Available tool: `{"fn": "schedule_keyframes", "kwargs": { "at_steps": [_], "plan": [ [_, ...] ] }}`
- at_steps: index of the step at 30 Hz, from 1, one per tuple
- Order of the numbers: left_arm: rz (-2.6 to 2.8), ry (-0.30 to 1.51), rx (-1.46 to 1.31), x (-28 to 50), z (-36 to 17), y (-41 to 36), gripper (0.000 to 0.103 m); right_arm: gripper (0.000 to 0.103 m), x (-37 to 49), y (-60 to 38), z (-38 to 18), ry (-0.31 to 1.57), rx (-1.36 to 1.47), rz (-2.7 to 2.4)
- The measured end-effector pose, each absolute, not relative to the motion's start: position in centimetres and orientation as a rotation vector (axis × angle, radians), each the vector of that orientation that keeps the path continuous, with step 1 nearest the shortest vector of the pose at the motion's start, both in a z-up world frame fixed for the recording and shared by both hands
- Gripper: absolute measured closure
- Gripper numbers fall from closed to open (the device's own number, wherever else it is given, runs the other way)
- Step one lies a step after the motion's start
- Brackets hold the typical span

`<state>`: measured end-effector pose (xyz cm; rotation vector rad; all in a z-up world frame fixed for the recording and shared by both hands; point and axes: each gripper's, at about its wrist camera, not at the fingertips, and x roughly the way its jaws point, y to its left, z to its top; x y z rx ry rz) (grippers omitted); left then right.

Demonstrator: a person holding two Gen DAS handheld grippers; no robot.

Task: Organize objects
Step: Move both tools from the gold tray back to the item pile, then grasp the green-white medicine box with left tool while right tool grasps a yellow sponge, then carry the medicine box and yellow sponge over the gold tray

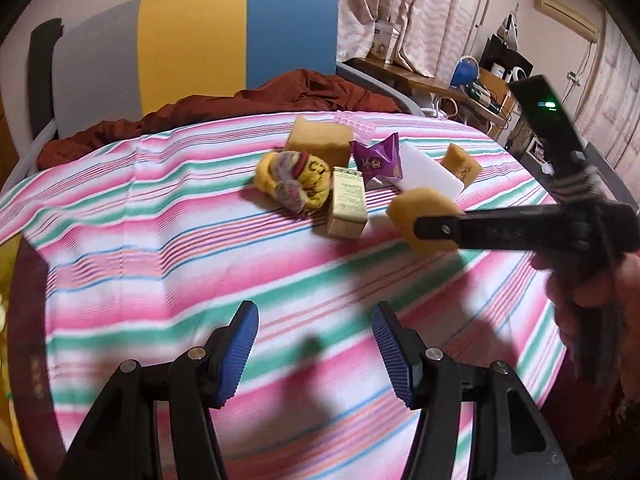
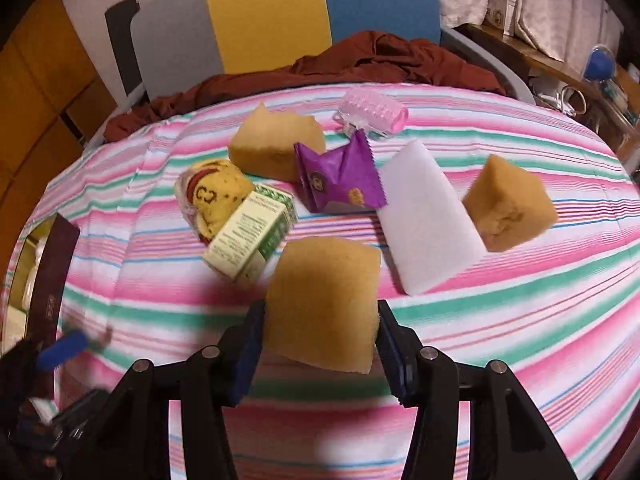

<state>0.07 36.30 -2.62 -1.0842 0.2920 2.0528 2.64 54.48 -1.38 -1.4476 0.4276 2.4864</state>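
Left gripper: nearest the left wrist camera; blue pads apart, nothing between them, only the striped sheet beneath.
Right gripper: clamped on a yellow sponge block, a pad pressing each side; the block is held above the sheet, in front of the cluster.
Right gripper, side view: in the left wrist view it reaches in from the right, a hand on its handle.
Green-and-cream carton: lying tilted on the sheet just beyond the held block, touching the yellow patterned bundle.
White foam slab: flat on the sheet, right of the carton.
Second sponge block: just beside the slab's right edge.
Purple packet: behind the carton, between the bundle and the slab.
Third sponge block: behind the packet, touching it.
Pink roller: farthest of the cluster.
Dark red cloth: crumpled at the far edge of the sheet.
Headboard: grey, yellow and blue panels, at the back.
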Motion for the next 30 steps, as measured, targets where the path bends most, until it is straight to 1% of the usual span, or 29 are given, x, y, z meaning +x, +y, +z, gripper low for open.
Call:
{"fn": "schedule_keyframes", "kwargs": {
  "at_steps": [9,16,17,18,19,22,24,30],
  "plan": [
    [2.027,0.357,-1.086,-2.1,-3.8,42.9,0.043,0.05,4.0,57.4,-1.9,0.576,-1.487,2.431],
    [2.019,0.413,-1.131,-4.3,-5.2,46.5,0.044,0.05,3.9,58.1,-1.9,0.582,-1.488,2.415],
    [2.015,0.421,-1.127,-4.5,-5.4,46.8,0.045,0.05,3.8,58.1,-2.0,0.579,-1.493,2.417],
    [2.015,0.432,-1.124,-4.5,-5.6,47.0,0.052,0.05,3.8,58.0,-2.1,0.582,-1.498,2.415],
    [2.014,0.445,-1.12,-4.5,-5.9,47.2,0.062,0.05,3.7,58.0,-2.2,0.586,-1.502,2.415],
    [2.037,0.505,-1.043,-3.7,-6.4,47.3,0.07,0.05,3.6,57.9,-2.3,0.587,-1.509,2.42],
    [2.029,0.525,-0.986,-3.0,-6.5,46.9,0.073,0.05,3.5,57.9,-2.5,0.585,-1.517,2.42],
    [2.027,0.466,-0.968,-2.4,-6.3,44.7,0.073,0.05,3.5,57.8,-2.7,0.582,-1.522,2.428]
  ]
}}
